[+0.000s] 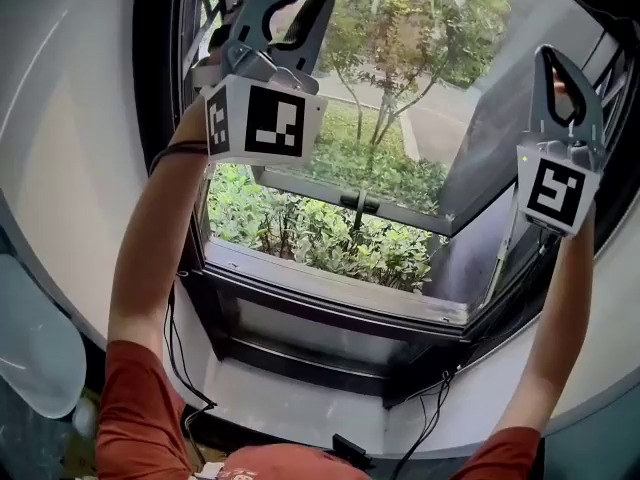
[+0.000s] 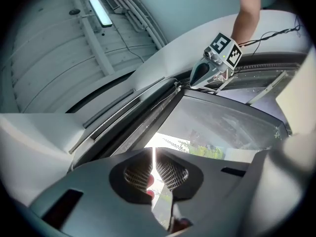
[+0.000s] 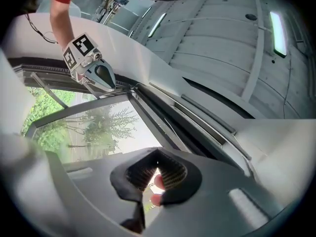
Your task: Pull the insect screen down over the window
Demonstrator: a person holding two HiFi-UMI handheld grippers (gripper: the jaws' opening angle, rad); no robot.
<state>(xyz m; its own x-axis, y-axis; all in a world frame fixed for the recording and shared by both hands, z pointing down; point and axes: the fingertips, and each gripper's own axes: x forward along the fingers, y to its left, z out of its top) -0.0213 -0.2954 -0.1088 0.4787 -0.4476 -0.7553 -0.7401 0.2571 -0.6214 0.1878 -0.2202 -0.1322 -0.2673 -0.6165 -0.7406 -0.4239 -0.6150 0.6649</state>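
You held left fingers [image 2: 136, 174] and right fingers [image 3: 174, 173] shut, empty, beside the window frame's [image 2: 129, 113] top edge, where the screen likely ran crosswise.

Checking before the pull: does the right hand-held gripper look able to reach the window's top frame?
Probably yes: the right hand-held gripper is raised close by the window's top frame with nothing between them, though its jaws are shut.
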